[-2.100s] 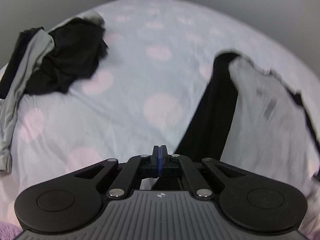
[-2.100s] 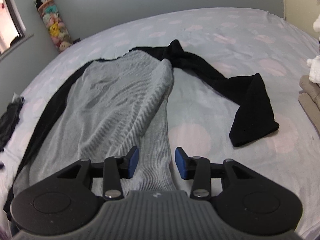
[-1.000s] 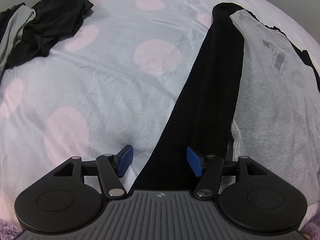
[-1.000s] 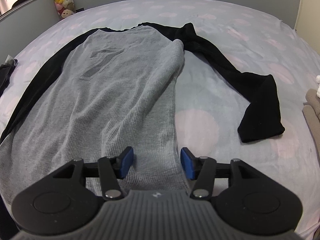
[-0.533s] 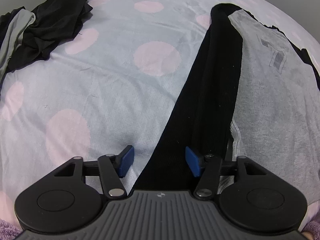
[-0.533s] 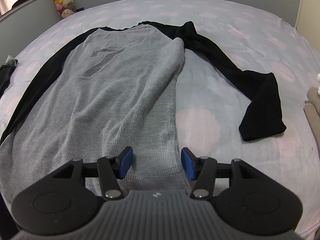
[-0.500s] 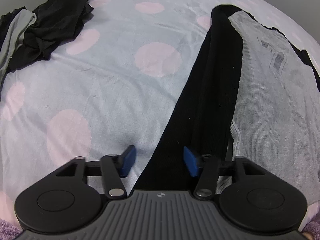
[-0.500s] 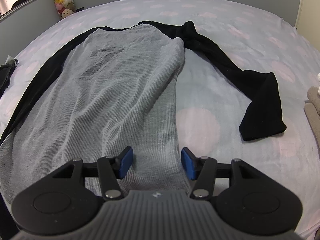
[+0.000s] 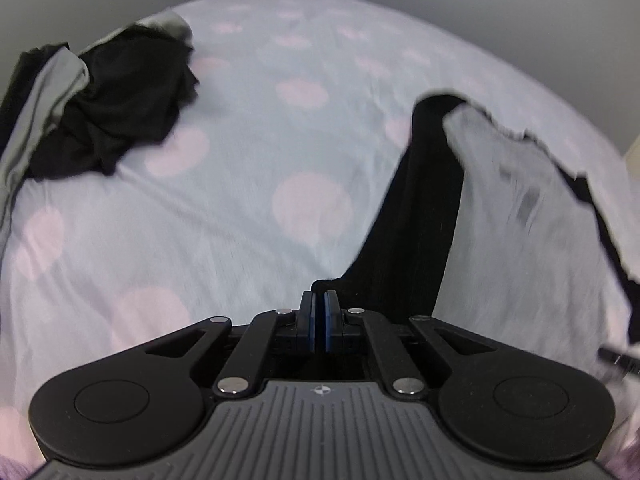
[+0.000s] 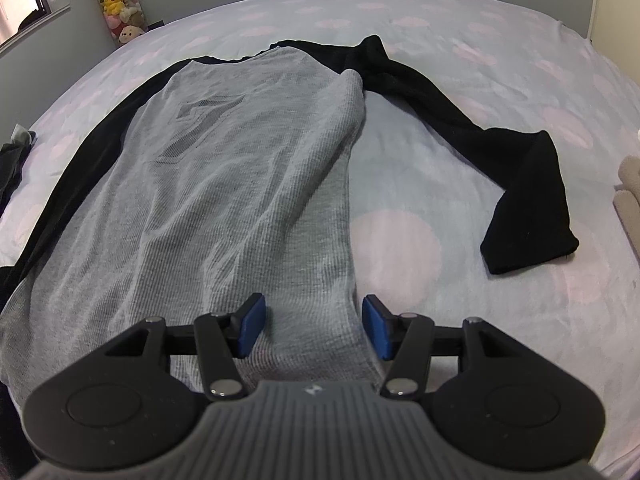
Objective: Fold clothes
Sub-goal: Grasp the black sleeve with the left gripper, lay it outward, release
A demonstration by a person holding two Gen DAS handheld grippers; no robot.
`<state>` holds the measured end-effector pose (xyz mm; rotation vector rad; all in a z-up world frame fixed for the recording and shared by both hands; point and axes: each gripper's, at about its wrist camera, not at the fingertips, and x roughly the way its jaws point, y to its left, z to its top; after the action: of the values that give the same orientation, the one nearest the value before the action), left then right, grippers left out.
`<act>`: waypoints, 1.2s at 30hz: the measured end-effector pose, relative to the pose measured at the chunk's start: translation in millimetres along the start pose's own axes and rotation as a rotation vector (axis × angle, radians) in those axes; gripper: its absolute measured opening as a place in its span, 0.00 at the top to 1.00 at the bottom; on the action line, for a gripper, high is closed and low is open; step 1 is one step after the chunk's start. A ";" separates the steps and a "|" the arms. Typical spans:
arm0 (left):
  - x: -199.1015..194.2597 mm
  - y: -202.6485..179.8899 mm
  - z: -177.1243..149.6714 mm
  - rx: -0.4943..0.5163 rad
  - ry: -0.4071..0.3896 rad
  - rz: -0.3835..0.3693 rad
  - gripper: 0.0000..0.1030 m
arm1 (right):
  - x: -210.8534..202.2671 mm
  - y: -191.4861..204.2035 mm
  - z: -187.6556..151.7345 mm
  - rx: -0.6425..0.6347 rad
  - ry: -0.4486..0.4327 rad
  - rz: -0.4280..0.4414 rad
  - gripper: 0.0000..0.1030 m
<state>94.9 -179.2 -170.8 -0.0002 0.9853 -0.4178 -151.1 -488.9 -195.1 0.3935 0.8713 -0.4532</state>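
Shirt [image 10: 240, 184] is spread flat in the middle of the bed [image 10: 460, 80], no fold made yet. Its black sleeve cuff [image 9: 340, 280] is clenched by the left gripper [image 9: 319, 312]; the right gripper [image 10: 314, 326] is held released over the hem.

The shirt [image 10: 248, 184] is grey with black sleeves and a dark numeral print. The bedsheet [image 10: 460, 128] is pale blue with pink dots. The gripper pads [image 10: 251, 326] are blue.
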 end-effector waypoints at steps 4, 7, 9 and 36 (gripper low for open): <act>-7.3 15.1 23.8 -0.028 -0.035 0.003 0.98 | 0.5 -1.5 -0.3 0.007 0.003 0.005 0.45; -6.3 31.4 38.6 -0.053 -0.044 0.010 0.98 | 0.5 -2.0 0.0 0.010 0.003 0.005 0.45; -3.2 46.1 47.1 -0.075 -0.043 0.025 0.98 | 0.3 -1.9 0.0 0.008 0.004 0.004 0.45; 7.5 80.6 101.7 0.081 -0.087 0.219 0.67 | -20.7 -38.9 17.6 0.206 -0.098 0.016 0.46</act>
<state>208.2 -126.6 -135.1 0.1604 0.8713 -0.2538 -172.1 -525.8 -173.9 0.5620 0.7283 -0.5449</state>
